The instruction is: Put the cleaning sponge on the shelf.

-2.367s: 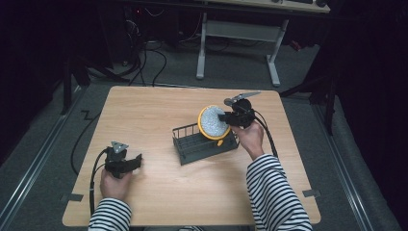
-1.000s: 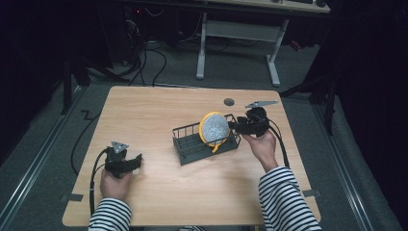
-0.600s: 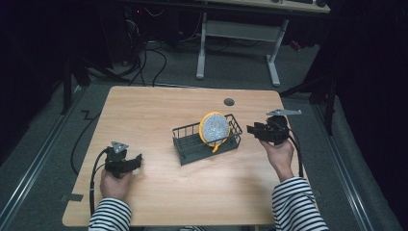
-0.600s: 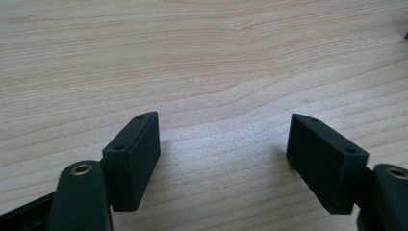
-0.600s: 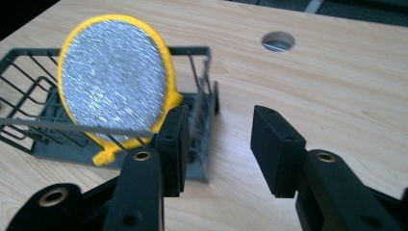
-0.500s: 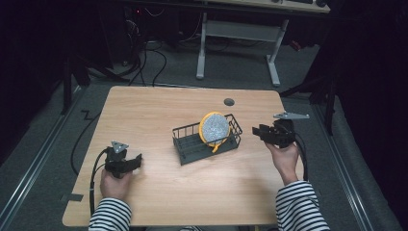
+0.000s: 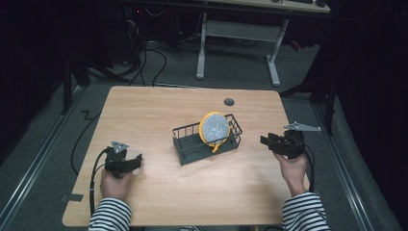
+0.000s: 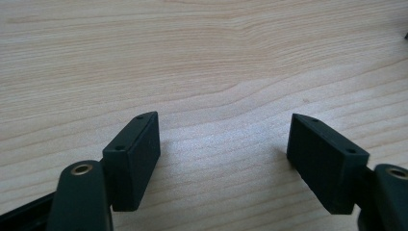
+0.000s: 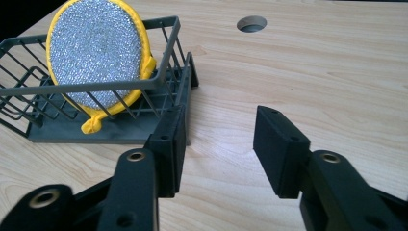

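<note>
A dark wire basket (image 7: 192, 144) stands in the middle of the wooden table (image 7: 154, 110). Upright inside it leans a round silver scouring pad with a yellow rim (image 7: 214, 128). My right gripper (image 7: 266, 141) hovers to the basket's right, apart from it and pointing at it. Its jaws have just been opening and nothing is between them. In the right gripper view the pad (image 9: 94, 57) and basket (image 9: 166, 84) lie ahead and left of the open right gripper (image 9: 219, 144). My left gripper (image 7: 138, 161) rests at the front left, open over bare wood, as the left gripper view (image 8: 223, 149) confirms.
A round cable hole (image 7: 229, 102) sits in the tabletop behind the basket, also in the right gripper view (image 9: 251, 22). Beyond the far edge stand white desk legs (image 7: 201, 43) and floor cables. My right hand is close to the table's right edge.
My right gripper was at the pad above the basket, let it go, and has drawn back to the right. The pad stays standing in the basket. My left gripper has not moved.
</note>
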`<state>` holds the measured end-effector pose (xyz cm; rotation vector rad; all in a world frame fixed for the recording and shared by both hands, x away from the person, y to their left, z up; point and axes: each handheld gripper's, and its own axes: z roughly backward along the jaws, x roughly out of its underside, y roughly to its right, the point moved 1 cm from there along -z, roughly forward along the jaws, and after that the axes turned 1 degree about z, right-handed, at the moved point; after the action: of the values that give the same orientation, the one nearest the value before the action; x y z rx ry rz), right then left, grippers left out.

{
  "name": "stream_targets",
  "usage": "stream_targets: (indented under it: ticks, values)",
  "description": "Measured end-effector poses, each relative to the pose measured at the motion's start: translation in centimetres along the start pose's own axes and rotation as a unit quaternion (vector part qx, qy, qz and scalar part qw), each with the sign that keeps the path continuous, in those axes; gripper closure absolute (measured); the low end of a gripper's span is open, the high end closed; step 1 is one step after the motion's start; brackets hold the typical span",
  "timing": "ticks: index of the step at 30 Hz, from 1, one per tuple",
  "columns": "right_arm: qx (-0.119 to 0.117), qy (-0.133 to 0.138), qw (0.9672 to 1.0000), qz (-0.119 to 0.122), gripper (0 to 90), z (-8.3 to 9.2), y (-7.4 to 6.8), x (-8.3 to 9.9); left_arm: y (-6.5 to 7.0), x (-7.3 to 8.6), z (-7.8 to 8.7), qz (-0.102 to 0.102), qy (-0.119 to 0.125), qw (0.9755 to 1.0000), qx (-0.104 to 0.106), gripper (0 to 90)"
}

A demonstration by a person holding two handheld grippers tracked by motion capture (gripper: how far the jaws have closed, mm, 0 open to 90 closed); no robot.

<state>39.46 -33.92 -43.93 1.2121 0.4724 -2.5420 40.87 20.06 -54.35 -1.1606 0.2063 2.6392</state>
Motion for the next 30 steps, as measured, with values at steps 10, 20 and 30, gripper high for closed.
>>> stream_targets:
  ticks: [10, 20, 30]
  values:
    - [0.011, 0.011, 0.9998, -0.013, 50.8, 1.2, 0.6, 2.0, 0.0, 0.0, 0.0, 0.000, 0.000, 1.0000, -0.001, 27.8]
    - [0.009, 0.005, 0.9996, -0.026, 46.8, 0.6, 0.9, 4.8, 0.0, 0.0, 0.0, 0.000, 0.000, 1.0000, -0.001, 27.7]
    - [0.013, 0.003, 0.9996, -0.026, 45.8, 0.3, 0.7, 6.8, 0.0, 0.0, 0.0, 0.000, 0.000, 1.0000, -0.001, 27.7]
